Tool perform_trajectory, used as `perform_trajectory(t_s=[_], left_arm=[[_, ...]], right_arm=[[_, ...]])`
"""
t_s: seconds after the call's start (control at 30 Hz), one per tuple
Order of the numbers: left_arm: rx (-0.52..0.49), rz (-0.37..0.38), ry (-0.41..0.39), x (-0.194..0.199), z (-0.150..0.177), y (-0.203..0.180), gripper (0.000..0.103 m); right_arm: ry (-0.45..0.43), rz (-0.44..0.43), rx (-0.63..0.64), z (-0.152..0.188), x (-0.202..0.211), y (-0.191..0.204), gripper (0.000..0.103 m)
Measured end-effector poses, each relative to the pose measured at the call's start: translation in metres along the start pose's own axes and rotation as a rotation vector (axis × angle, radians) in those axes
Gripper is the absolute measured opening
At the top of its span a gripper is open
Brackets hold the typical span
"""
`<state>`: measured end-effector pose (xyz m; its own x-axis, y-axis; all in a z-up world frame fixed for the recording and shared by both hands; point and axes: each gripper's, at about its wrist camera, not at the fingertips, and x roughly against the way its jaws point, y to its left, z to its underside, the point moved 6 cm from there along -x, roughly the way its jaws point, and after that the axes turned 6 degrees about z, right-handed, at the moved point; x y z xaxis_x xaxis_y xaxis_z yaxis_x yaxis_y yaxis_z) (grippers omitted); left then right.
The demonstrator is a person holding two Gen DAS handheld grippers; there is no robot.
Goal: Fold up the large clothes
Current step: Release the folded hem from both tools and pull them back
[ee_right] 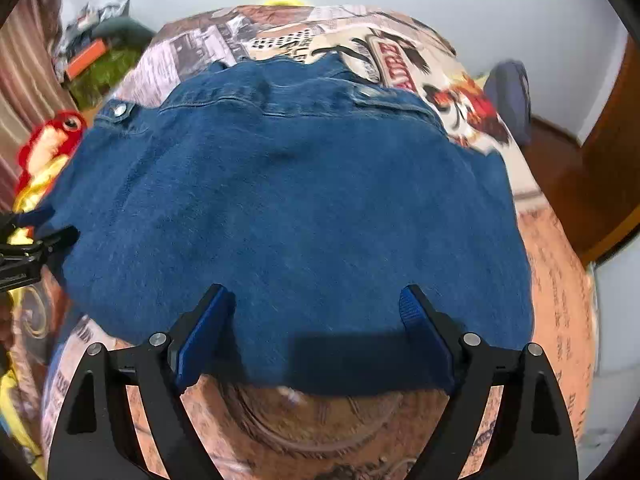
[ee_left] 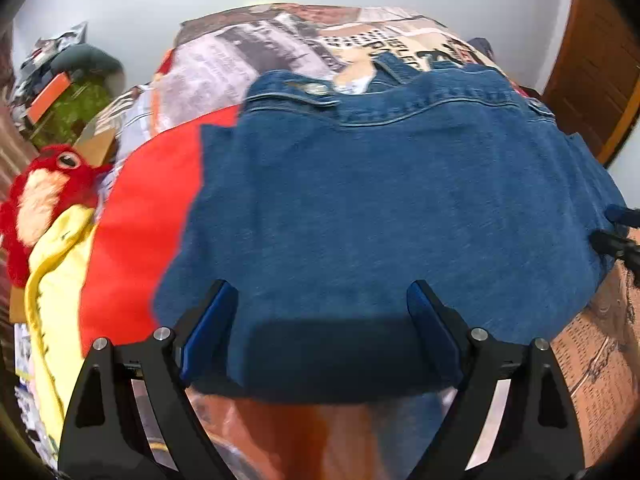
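A blue denim jacket [ee_left: 380, 208] lies spread flat on a bed with a printed bedspread [ee_left: 240, 60], collar and buttoned pockets at the far side. My left gripper [ee_left: 320, 286] hangs open over the jacket's near hem, its blue pads apart, with nothing pinched between them. My right gripper [ee_right: 313, 289] is open the same way over the near hem of the jacket [ee_right: 300, 200], further right. Each gripper shows at the edge of the other view: the right gripper [ee_left: 612, 228] at the jacket's right side, the left gripper [ee_right: 46, 226] at its left side.
A red garment [ee_left: 140, 220] and a yellow one [ee_left: 56, 280] lie left of the jacket, beside a red plush toy [ee_left: 44, 192]. Clutter [ee_left: 72, 92] is piled at the far left. A wooden door [ee_left: 600, 80] stands right. A grey-blue bundle [ee_right: 512, 92] sits past the bed's right edge.
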<state>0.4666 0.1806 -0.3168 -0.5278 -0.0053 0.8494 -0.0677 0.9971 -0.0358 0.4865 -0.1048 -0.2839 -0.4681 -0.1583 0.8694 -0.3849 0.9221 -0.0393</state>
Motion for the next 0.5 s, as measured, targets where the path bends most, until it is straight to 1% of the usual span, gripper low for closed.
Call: perform_trajectory(t_s=[0.1, 0.17, 0.23, 0.27, 0.33, 0.37, 0.43, 0.5], left_arm=[[0.031, 0.002, -0.006, 0.008, 0.006, 0.013, 0.090], [0.057, -0.016, -0.013, 0.015, 0.010, 0.024, 0.093], [0.100, -0.044, -0.018, 0.022, 0.016, 0.039, 0.093], [0.122, -0.059, -0.016, 0.024, 0.019, 0.047, 0.093], [0.167, -0.111, -0.008, 0.028, 0.027, 0.065, 0.093], [0.184, -0.117, -0.007, 0.029, 0.030, 0.071, 0.093], [0.257, -0.090, -0.008, 0.035, 0.039, 0.087, 0.093], [0.345, -0.053, -0.018, 0.041, 0.049, 0.101, 0.093]], right_arm=[[0.017, 0.103, -0.035, 0.009, 0.003, -0.029, 0.085], [0.022, 0.115, -0.063, 0.016, 0.006, -0.045, 0.085], [0.034, 0.168, -0.077, 0.022, 0.009, -0.058, 0.085], [0.047, 0.177, -0.089, 0.026, 0.010, -0.065, 0.085], [0.060, 0.139, -0.132, 0.031, 0.015, -0.073, 0.085], [0.064, 0.145, -0.148, 0.033, 0.016, -0.073, 0.085], [0.062, 0.164, -0.163, 0.035, 0.022, -0.079, 0.085], [0.045, 0.156, -0.165, 0.038, 0.031, -0.080, 0.085]])
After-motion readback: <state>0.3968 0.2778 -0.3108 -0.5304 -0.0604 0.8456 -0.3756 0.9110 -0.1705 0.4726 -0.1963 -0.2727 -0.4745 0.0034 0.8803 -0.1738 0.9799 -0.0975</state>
